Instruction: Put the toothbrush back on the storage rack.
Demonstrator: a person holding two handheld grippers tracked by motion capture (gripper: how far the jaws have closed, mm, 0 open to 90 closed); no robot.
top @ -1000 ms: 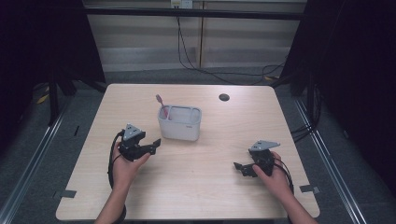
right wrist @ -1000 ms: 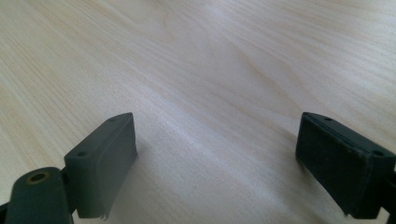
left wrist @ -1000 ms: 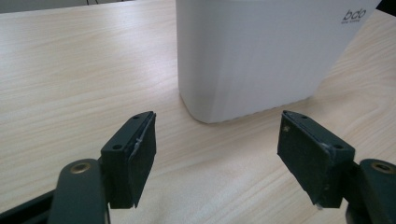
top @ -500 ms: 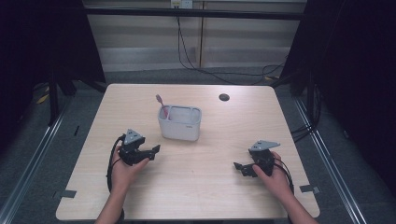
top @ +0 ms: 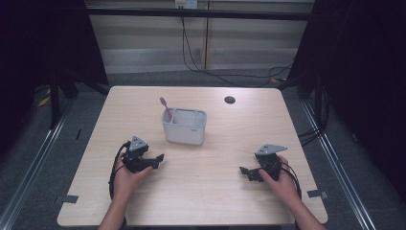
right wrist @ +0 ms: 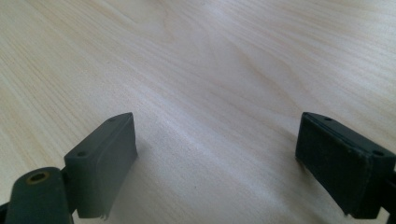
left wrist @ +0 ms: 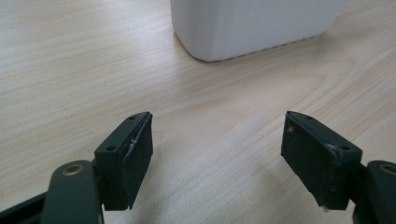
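- White holder (top: 185, 126) sits mid-table, a bit toward the far side, with a pink toothbrush (top: 166, 108) standing in its left compartment, leaning left.
- Left gripper (top: 155, 160) is down on the table (top: 225, 201) near-left of the holder, jaws wide and just been opening, nothing between them. Its own view has the holder's wall (left wrist: 252, 23) just ahead, bare wood in between.
- Right gripper (top: 245, 171) rests near-right, well apart from the holder, jaws wide too, empty.
- Small dark hole (top: 230, 100) at the far edge. Nothing blocks either gripper's way to the holder.

wooden table (top: 143, 105) (round grommet (top: 230, 99)), wall cables (top: 201, 57)
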